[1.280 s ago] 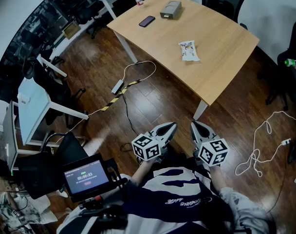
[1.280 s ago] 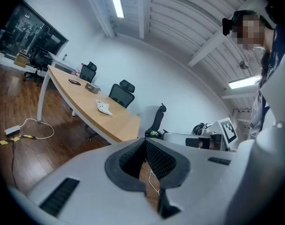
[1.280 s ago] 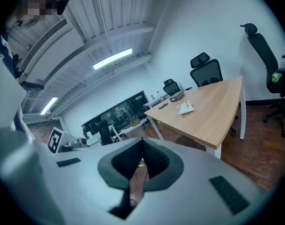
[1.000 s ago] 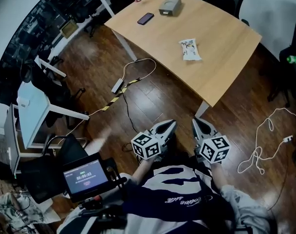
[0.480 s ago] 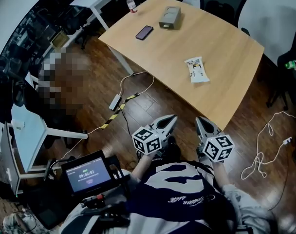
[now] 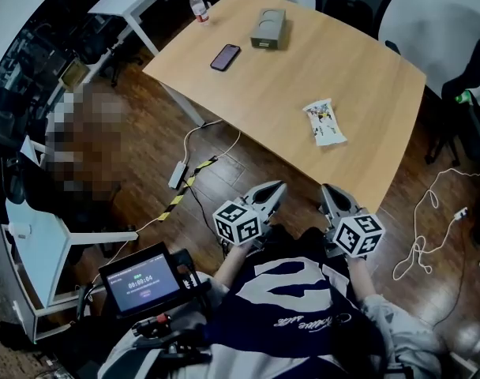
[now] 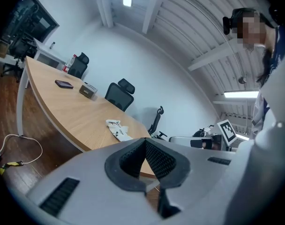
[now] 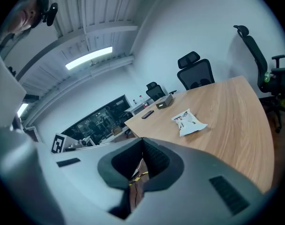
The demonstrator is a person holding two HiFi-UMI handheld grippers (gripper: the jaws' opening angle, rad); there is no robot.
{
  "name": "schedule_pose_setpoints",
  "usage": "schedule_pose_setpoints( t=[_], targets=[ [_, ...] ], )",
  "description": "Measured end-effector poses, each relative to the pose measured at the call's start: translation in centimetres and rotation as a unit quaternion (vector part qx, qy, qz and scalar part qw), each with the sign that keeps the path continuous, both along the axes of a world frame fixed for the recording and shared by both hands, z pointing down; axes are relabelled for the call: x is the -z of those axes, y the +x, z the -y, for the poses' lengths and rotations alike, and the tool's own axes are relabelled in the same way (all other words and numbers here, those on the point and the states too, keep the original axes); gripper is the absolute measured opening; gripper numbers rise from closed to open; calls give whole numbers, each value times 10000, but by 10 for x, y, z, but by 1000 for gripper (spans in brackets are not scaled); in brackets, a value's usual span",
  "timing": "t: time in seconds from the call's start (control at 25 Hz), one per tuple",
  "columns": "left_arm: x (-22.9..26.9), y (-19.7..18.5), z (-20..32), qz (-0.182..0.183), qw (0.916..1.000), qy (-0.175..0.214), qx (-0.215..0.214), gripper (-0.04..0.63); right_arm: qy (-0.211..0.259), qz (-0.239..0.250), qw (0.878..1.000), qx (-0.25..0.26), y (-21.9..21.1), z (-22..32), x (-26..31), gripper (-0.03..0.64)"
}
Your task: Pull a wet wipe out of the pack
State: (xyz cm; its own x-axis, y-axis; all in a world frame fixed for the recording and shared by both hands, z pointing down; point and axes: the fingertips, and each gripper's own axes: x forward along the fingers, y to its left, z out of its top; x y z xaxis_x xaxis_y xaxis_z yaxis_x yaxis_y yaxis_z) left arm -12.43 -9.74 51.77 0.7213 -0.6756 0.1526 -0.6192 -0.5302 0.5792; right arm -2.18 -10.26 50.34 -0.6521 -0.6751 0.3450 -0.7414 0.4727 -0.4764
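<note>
Lying flat on table: white printed wipe pack.

Head view looks down; all share wipe pack.

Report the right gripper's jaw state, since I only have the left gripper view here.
Observer: The right gripper has its jaws together at the tips, with nothing between them.
Operator: Give me its position against the wet wipe pack.
Observer: In the head view it is held close to the person's torso beside the left gripper. The wet wipe pack lies flat on the wooden table ahead of it, well apart from both grippers.
Operator: Name anything on the floor to my right.
Observer: A loose white cable lies coiled on the floor to the right of the right gripper, beyond the table's corner.
</note>
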Motion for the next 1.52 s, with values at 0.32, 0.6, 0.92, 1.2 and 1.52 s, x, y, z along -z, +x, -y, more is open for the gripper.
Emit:
schedule_pose_setpoints(
  t=[0.32, 0.6, 0.92, 1.2, 1.52],
  targets=[
    [-15, 5, 30, -189, 9995, -217, -156, 2, -283, -152, 9993, -202, 9, 28, -13, -3],
    [-23, -4, 69, -134, 9994, -325, 6, 2, -403, -132, 9991, -98, 4, 75, -23, -3],
    [-35, 29, 123, 43, 9985, -456, -292, 2, -490, -168, 9986, -129, 28, 129, -29, -3],
    [-50, 81, 164, 517, 9928, -464, -981, 2, -479, -178, 9984, -222, 57, 170, -28, -3],
    [-87, 116, 195, 1352, 9768, -683, -1512, 2, -698, -228, 9973, -67, 72, 195, -45, 26]
  ],
)
